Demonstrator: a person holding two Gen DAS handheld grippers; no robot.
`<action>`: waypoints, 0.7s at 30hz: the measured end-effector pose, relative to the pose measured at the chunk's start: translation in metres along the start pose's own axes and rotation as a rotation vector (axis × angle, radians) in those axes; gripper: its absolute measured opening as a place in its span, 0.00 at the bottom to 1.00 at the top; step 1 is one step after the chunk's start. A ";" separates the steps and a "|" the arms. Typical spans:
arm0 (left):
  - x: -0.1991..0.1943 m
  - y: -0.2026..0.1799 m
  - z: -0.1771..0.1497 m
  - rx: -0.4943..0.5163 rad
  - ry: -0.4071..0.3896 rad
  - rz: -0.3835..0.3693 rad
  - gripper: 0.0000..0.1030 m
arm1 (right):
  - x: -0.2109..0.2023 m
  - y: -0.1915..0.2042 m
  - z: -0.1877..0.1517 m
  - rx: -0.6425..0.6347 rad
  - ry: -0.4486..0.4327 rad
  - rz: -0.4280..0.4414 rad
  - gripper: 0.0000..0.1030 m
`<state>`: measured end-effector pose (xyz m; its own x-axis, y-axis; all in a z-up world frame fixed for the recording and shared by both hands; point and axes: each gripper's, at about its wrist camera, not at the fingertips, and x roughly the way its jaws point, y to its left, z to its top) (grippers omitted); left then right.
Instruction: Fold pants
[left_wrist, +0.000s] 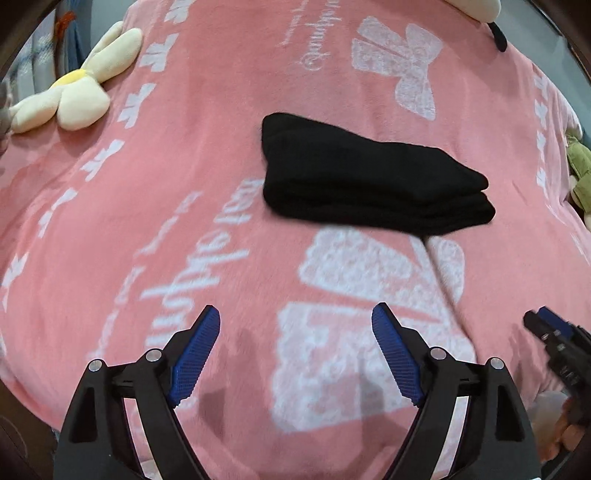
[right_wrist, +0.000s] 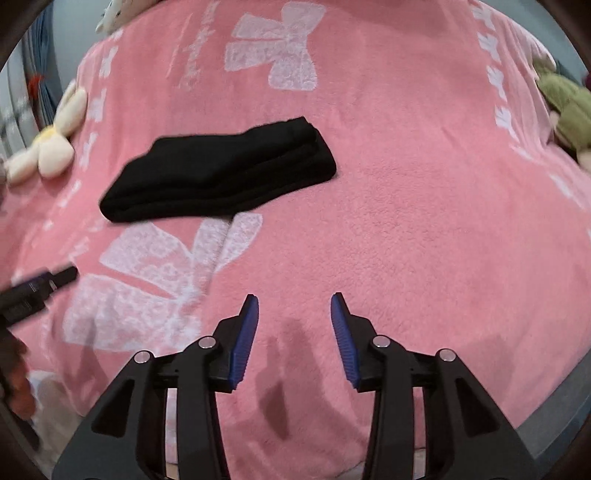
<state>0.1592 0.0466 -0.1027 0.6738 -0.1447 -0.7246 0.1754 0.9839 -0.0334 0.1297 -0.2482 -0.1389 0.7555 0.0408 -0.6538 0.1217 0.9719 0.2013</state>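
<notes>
The black pants (left_wrist: 369, 177) are seen folded into a compact, layered bundle lying on a pink blanket (left_wrist: 184, 155) that covers a bed. In the left wrist view the bundle is placed just above centre, toward one o'clock; in the right wrist view it is found toward ten o'clock, its stacked edges turned to the camera. Nothing is touching the bundle, and both claws are kept well apart from it.

The left claw (left_wrist: 295, 317) is shown at six o'clock of its own view, its blue-padded fingers (left_wrist: 195, 354) spread wide over a white bow print on the blanket. Nothing is held between them. The right claw (right_wrist: 294, 306) is seen at six o'clock of the right wrist view, its jaws parted to a middling gap, narrower than the left's, and likewise empty. Only bare pink fleece and faint shadows are visible beneath it.

Each claw is caught in the other's camera: the right one at four o'clock of the left wrist view, blurred, and the left one at eight o'clock of the right wrist view, also blurred.

A cream flower-shaped plush toy (left_wrist: 74, 88) with a yellow centre is laid at the blanket's edge at ten o'clock of the left wrist view. A green plush toy (right_wrist: 569, 110) is seen at two o'clock of the right wrist view.
</notes>
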 end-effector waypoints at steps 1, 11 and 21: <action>0.000 0.002 -0.005 -0.004 -0.002 0.005 0.79 | 0.001 0.000 -0.001 0.006 0.007 0.006 0.48; -0.007 0.001 -0.025 0.033 -0.071 0.022 0.79 | -0.008 0.013 -0.013 -0.029 -0.033 -0.015 0.50; -0.004 -0.010 -0.030 0.037 -0.069 0.021 0.79 | -0.011 0.023 -0.018 -0.069 -0.049 -0.044 0.61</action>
<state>0.1339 0.0405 -0.1200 0.7255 -0.1322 -0.6754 0.1864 0.9824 0.0079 0.1124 -0.2223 -0.1408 0.7813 -0.0120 -0.6241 0.1118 0.9863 0.1210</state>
